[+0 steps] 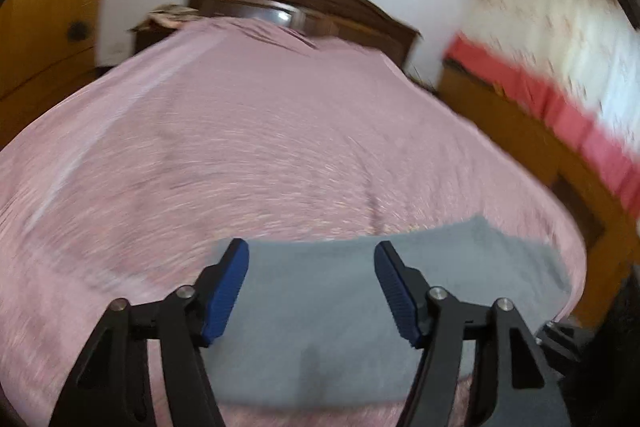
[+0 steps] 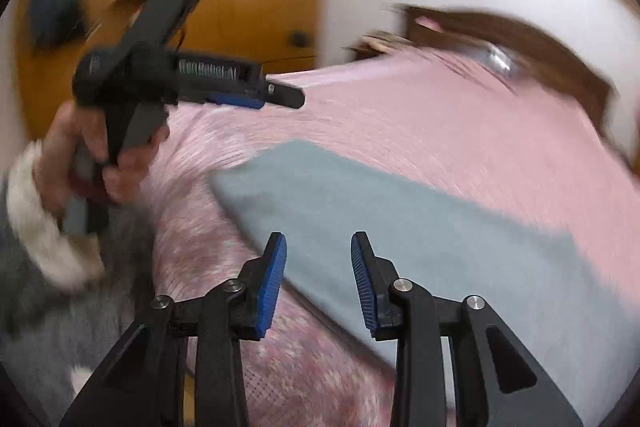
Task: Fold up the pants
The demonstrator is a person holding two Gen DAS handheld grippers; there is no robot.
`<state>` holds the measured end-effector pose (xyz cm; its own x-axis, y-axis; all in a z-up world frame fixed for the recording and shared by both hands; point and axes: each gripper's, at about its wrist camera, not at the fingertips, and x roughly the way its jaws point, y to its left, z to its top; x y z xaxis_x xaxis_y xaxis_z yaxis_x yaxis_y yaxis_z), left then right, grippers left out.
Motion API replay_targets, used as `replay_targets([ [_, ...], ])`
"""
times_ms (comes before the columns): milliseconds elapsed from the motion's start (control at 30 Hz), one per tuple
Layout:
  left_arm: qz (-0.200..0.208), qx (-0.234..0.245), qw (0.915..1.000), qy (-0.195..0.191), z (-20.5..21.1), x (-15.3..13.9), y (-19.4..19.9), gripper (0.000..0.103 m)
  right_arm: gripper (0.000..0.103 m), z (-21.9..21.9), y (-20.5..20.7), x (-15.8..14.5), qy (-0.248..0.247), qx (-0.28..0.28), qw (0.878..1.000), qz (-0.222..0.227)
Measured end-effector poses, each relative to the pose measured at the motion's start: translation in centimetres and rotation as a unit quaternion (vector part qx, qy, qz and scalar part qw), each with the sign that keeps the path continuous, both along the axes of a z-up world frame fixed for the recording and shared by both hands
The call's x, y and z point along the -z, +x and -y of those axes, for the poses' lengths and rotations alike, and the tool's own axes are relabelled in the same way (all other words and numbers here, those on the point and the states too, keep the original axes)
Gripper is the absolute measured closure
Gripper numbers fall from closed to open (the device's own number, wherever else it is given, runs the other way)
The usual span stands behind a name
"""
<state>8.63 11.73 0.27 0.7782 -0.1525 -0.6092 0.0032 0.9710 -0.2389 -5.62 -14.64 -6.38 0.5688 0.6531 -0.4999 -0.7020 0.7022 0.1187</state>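
The pants [image 2: 400, 227] lie flat on the pink bedspread [image 1: 240, 147] as a grey folded strip, near the bed's front edge, with nothing pinned on them. Both views are motion-blurred.

The left gripper [image 1: 312, 287] hangs above the grey cloth with its jaws spread wide and nothing between the blue pads [image 1: 226, 291]. In the right wrist view the same tool shows up at the left, held in a hand [image 2: 100, 163] with a white fuzzy cuff [image 2: 36, 211], clear of the cloth. The right gripper [image 2: 319, 279] is spread partway, empty, with the pants' near edge showing through the gap below it.

Risks from here, my judgement:
- Neither tool has cloth. The next grab on a flat fold needs the pads to get under or around an edge; a shallow pinch likely takes the top layer only, and the fold peels open on lifting.
- A pinch that goes too deep could catch the bedspread with the pants and drag the sheet along.
- The right jaws look only partly spread; too narrow for stacked layers, they could shove the edge and bunch it.
- The strip lies close to the bed's edge; a sideways pull could slide it off.
- If the two grabs land unevenly, the next fold comes out skewed.
- The blur makes the exact edge position uncertain.
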Motion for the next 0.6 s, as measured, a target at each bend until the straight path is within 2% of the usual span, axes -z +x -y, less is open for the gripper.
replay_targets([
  [33,-0.014,0.024,0.9993,0.025,1.6,1.1,1.6,0.044,0.069,1.0,0.4,0.4,0.036,0.007,0.999,-0.016],
  [67,-0.042,0.026,0.9971,0.057,2.7,2.6,2.8,0.049,0.069,2.0,0.9,0.9,0.069,0.013,0.997,-0.03],
  [100,-0.08,0.008,0.9929,0.088,3.0,4.5,3.9,0.062,0.069,2.9,1.7,1.6,0.09,0.032,0.994,-0.049],
  [133,-0.113,-0.018,0.9887,0.097,2.2,6.7,4.5,0.068,0.069,3.7,2.5,2.3,0.097,0.054,0.991,-0.071],
  [167,-0.109,-0.023,0.9909,0.075,1.2,7.7,4.3,0.068,0.069,4.7,3.3,3.5,0.107,0.079,0.985,-0.108],
  [200,-0.096,-0.025,0.9939,0.048,0.1,8.0,3.7,0.075,0.07,5.7,3.8,4.8,0.115,0.097,0.978,-0.143],
  [233,-0.097,-0.045,0.9933,0.044,-0.7,7.8,3.2,0.081,0.076,6.8,3.9,6.4,0.121,0.105,0.971,-0.18],
  [267,-0.097,-0.06,0.9921,0.052,-1.0,7.5,2.8,0.081,0.089,7.5,3.8,7.0,0.125,0.109,0.968,-0.189],
  [300,-0.092,-0.078,0.9903,0.069,-1.2,7.3,2.3,0.081,0.092,8.6,3.3,7.2,0.132,0.114,0.966,-0.192],
  [367,-0.089,-0.087,0.9883,0.088,-0.9,7.5,1.6,0.081,0.092,10.4,3.4,6.9,0.148,0.124,0.96,-0.201],
  [467,-0.065,-0.091,0.9901,0.084,0.0,7.6,0.2,0.076,0.09,13.3,5.2,6.0,0.165,0.168,0.951,-0.201],
  [533,-0.065,-0.095,0.9887,0.097,0.3,8.1,-0.1,0.076,0.09,14.0,6.5,6.8,0.156,0.18,0.946,-0.221],
  [600,-0.066,-0.095,0.988,0.103,0.6,8.0,0.1,0.075,0.096,14.2,7.3,7.1,0.137,0.166,0.946,-0.242],
])
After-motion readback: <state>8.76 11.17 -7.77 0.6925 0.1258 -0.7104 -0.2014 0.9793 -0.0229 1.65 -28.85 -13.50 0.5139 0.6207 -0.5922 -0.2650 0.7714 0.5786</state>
